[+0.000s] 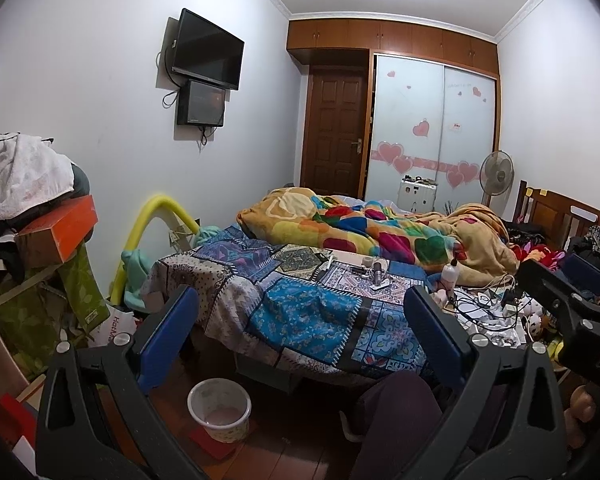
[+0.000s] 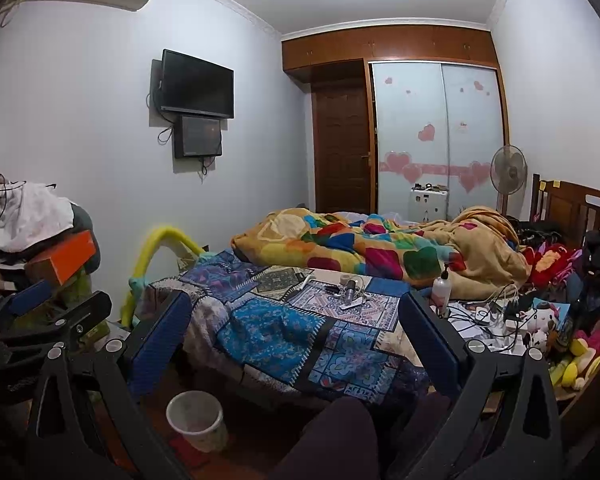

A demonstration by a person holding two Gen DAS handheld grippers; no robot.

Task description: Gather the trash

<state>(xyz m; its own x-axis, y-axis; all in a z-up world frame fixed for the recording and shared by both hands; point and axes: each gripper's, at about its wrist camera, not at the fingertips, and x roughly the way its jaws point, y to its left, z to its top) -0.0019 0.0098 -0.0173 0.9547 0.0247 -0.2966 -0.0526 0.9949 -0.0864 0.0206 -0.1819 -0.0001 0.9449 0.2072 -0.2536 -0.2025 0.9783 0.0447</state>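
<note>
Waste bin (image 1: 219,409) on floor, lower left of frame, just beside bed (image 1: 300,304) foot; looks nearly empty. No trash picked yet. Left gripper (image 1: 300,320) fingers spread, grasping nothing; right gripper (image 2: 296,328) likewise released. Likely trash: small clutter among cables (image 2: 488,312) mid-right. Risk: snagging cables, toppling white bottle (image 2: 442,288), grabbing non-trash by mistake.

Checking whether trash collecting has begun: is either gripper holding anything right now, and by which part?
Nothing is held. The left gripper and the right gripper are both open, with only the bed and the bin on the floor visible between their fingers.
</note>
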